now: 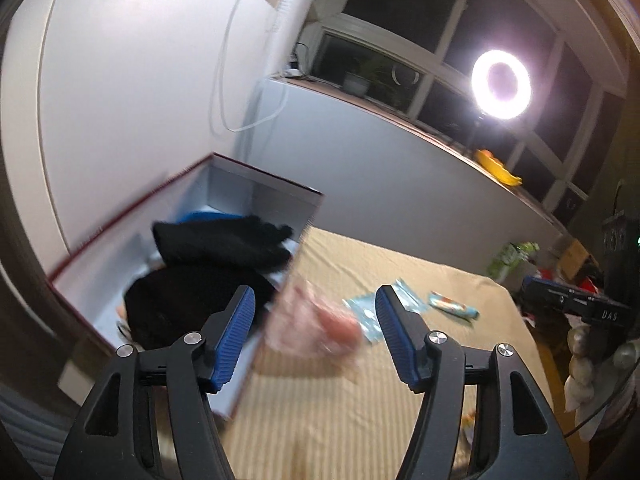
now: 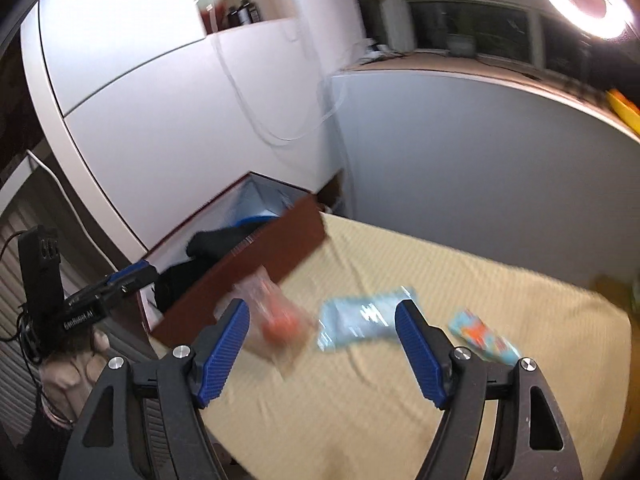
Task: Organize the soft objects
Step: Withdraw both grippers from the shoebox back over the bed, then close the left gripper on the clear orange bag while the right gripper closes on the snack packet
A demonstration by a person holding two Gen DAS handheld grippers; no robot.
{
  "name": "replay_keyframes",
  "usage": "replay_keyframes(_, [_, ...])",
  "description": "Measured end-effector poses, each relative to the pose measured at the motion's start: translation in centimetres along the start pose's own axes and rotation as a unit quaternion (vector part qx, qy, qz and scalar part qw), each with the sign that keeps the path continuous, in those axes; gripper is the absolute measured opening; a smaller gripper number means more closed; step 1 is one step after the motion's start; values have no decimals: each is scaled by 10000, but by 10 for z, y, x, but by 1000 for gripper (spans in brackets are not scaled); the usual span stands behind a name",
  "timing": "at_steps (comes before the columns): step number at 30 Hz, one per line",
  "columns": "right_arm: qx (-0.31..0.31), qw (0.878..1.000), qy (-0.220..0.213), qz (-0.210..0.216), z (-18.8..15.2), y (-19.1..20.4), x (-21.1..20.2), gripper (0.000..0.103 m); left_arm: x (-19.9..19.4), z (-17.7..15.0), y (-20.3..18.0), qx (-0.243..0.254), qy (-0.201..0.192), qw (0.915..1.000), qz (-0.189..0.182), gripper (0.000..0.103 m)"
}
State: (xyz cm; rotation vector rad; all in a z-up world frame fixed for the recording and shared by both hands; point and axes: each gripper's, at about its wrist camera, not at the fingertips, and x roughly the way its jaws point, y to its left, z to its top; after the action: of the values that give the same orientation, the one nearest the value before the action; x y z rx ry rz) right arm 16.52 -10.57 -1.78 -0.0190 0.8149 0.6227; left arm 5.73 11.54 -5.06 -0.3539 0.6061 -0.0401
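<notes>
A dark red box with a white inside stands at the left of a table under a beige cloth. It holds black soft items and something blue. A clear bag with an orange-pink thing lies beside the box, a light blue packet and a blue-orange packet further right. My left gripper is open above the clear bag. My right gripper is open above the clear bag and the light blue packet; the blue-orange packet lies to its right. The box is to the left.
A white wall and cabinet stand behind the table. A lit ring light stands by the window sill, with a yellow object on the sill. Clutter lies past the table's right edge. The left gripper shows in the right wrist view.
</notes>
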Motion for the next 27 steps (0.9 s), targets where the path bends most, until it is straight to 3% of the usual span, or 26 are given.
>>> replay_keyframes(7, [677, 9964, -130, -496, -79, -54, -45, 72, -1, -41, -20, 112, 208, 9995, -220, 68])
replay_keyframes(13, [951, 9941, 128, -496, -137, -68, -45, 72, 14, -69, -34, 30, 506, 9980, -373, 68])
replay_keyframes(17, [957, 9938, 298, -491, -158, -65, -31, 72, 21, -82, -43, 171, 597, 9977, -274, 68])
replay_keyframes(22, [507, 9958, 361, -665, -169, -45, -10, 72, 38, -88, -45, 164, 714, 9973, -105, 69])
replay_keyframes(27, [118, 9963, 389, -751, -174, -31, 6, 72, 64, -88, -43, 90, 707, 9971, 281, 69])
